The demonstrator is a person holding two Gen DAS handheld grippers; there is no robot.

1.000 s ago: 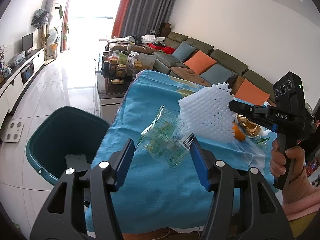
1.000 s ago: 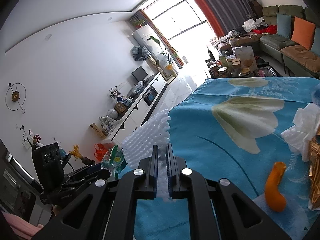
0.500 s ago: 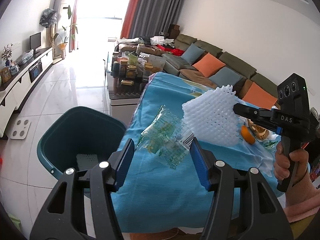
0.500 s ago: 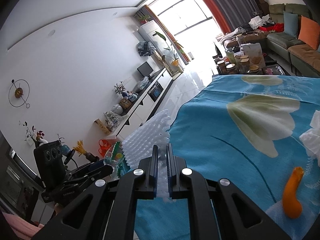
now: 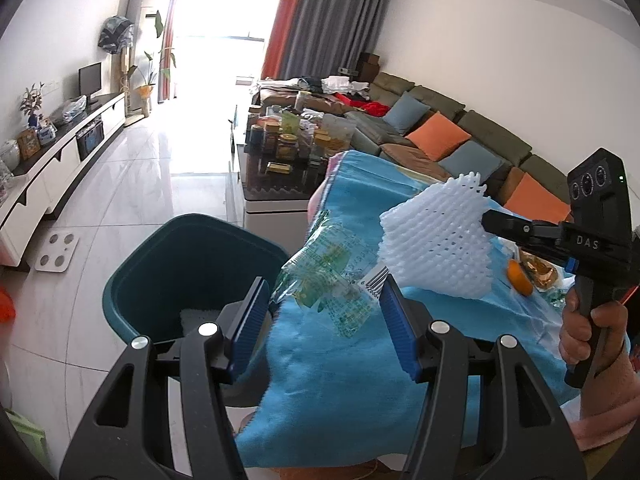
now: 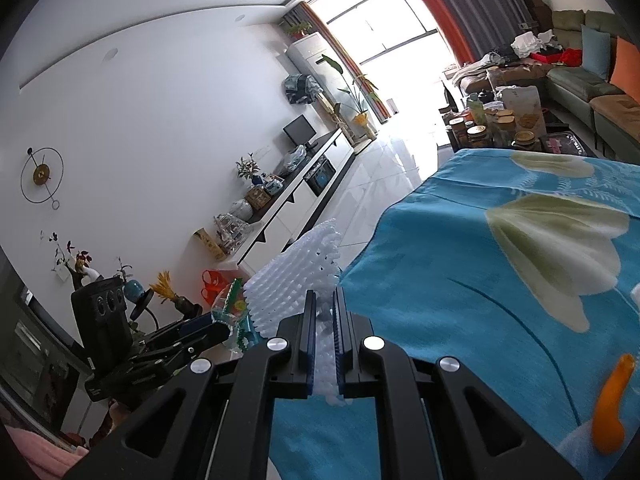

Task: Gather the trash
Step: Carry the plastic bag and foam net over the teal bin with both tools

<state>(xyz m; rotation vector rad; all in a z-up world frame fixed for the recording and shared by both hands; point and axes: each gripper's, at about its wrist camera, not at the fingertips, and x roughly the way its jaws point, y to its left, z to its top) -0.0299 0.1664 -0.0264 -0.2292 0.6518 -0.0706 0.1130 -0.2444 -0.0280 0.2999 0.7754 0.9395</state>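
My right gripper [image 6: 324,312] is shut on a white foam fruit net [image 6: 294,286] and holds it in the air above the blue table's left edge; the net also shows in the left wrist view [image 5: 438,240]. My left gripper [image 5: 322,312] is open, its blue pads [image 5: 250,316] on either side of a clear green-printed plastic wrapper [image 5: 334,280] that lies at the edge of the blue tablecloth [image 5: 340,380]. A dark teal trash bin [image 5: 188,276] stands on the floor left of the table, with something white inside it.
An orange peel [image 6: 610,412] and white tissue lie on the cloth to the right, with a gold wrapper [image 5: 540,270] beyond. A glass coffee table with jars [image 5: 288,144] stands behind. A sofa [image 5: 460,140] runs along the right wall; a TV cabinet [image 5: 60,164] runs along the left.
Both grippers have shifted left towards the bin, which now sits nearer the centre of the left view. The foam net has moved closer to the table's left edge.
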